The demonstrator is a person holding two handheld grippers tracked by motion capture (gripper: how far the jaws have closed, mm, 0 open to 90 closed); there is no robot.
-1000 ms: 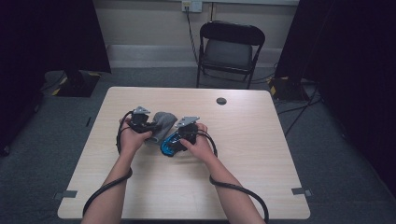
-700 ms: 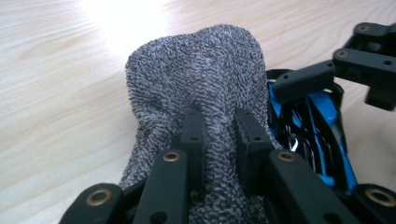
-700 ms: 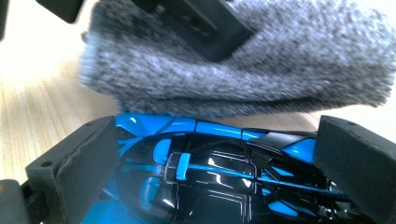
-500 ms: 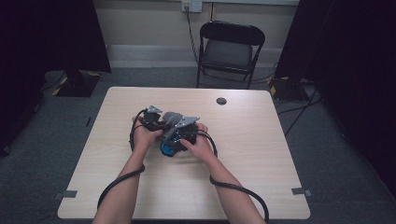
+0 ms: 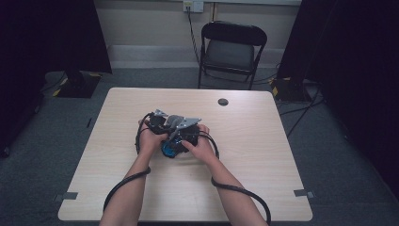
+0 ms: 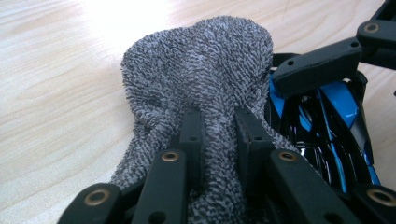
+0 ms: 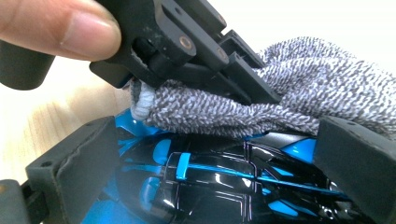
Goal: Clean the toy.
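Your grey terry-cloth rag (image 6: 205, 79) lies over the glossy black-and-blue toy car (image 7: 219, 186) at the table's (image 5: 282, 188) centre. Since a second ago your left gripper (image 6: 218, 135) has slid rightward, against the right one. Its jaws pinch the cloth; your right gripper (image 7: 210, 163) clamps the car's sides. Both forearms rise from the frame's bottom, hands touching.

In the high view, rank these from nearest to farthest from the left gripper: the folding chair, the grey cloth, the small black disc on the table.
1. grey cloth: pinched in the left gripper, at mid-table beside the blue-and-black toy car.
2. small black disc: on the tabletop, toward the far edge and off to the right.
3. folding chair: on the floor beyond the table's far edge.
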